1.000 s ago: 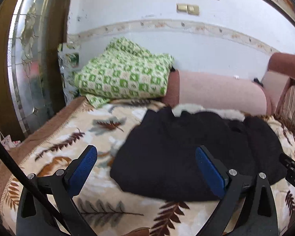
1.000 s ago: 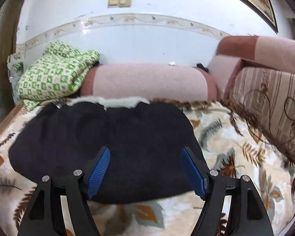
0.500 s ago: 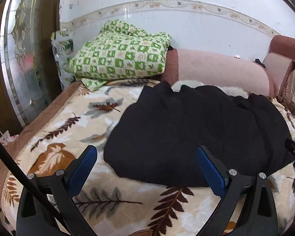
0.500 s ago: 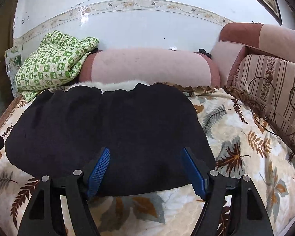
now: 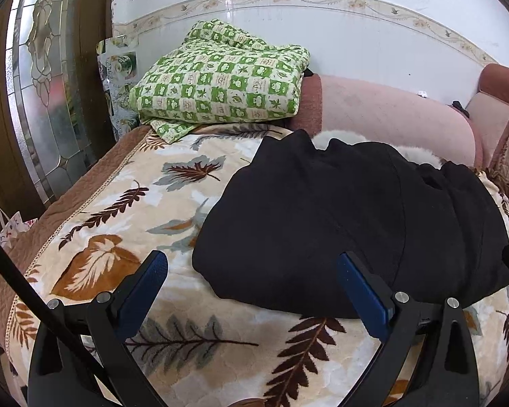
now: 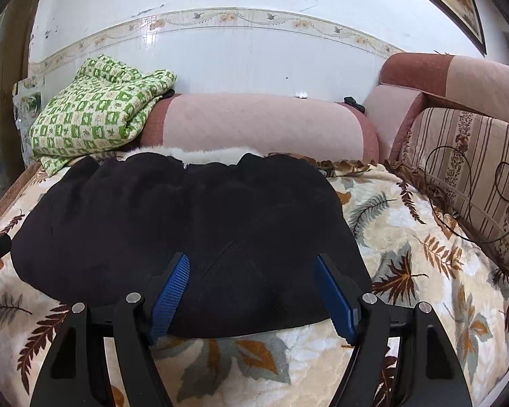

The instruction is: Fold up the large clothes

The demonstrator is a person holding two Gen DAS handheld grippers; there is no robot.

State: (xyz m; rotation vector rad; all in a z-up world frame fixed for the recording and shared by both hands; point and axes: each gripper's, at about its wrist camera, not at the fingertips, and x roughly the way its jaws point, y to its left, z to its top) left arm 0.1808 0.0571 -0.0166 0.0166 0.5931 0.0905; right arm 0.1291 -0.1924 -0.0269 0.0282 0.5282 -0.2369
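Right gripper (image 6: 252, 291) w/ blue pads spread wide, nothing between, hovering over near edge of black coat (image 6: 186, 224). Coat lies folded on leaf-print blanket (image 6: 407, 237), white fur trim (image 6: 200, 153) at its far edge. Green checked quilt (image 6: 95, 118) at blanket's far left corner, against pink bolster (image 6: 261, 122). Striped cushion (image 6: 468, 166) along right edge.

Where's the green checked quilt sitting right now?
In both views the green checked quilt lies folded at far left, beside the pink bolster, behind the black coat.
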